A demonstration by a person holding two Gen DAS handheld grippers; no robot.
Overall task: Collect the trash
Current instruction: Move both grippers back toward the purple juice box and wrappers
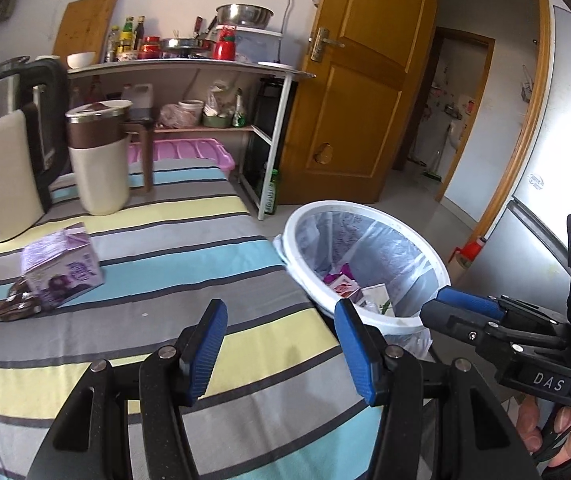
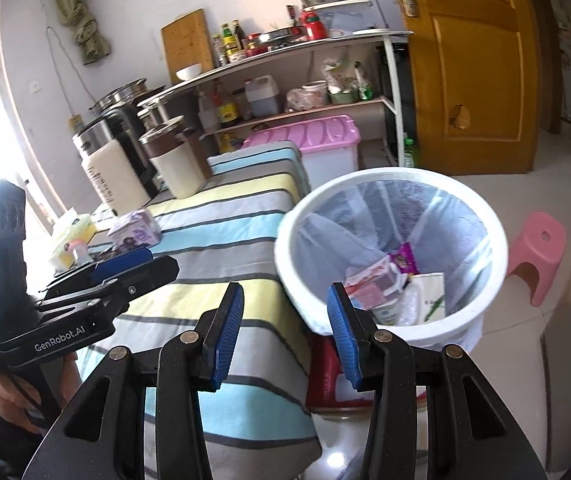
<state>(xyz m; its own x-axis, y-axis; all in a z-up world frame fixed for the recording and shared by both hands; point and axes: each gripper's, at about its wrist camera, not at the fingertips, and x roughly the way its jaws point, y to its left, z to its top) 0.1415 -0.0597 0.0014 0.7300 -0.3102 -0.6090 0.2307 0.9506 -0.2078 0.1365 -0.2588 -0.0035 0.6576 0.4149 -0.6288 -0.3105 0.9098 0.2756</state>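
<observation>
Both hand-held grippers empty, jaws apart, over the striped desk

Left hand-held gripper (image 1: pixel 281 344) and right hand-held gripper (image 2: pixel 285 332) hold nothing; lined bin (image 1: pixel 437 268) sits mid-right for drops; purple carton (image 1: pixel 63 268) and brown wrappers (image 1: pixel 9 306) wait mid-left.

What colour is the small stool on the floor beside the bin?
Pink stool; right wrist view shows it best.

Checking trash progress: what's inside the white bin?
The white bin has a clear liner holding a red-and-white carton, a purple wrapper and a white-green packet. Anything beneath that pile is covered.
</observation>
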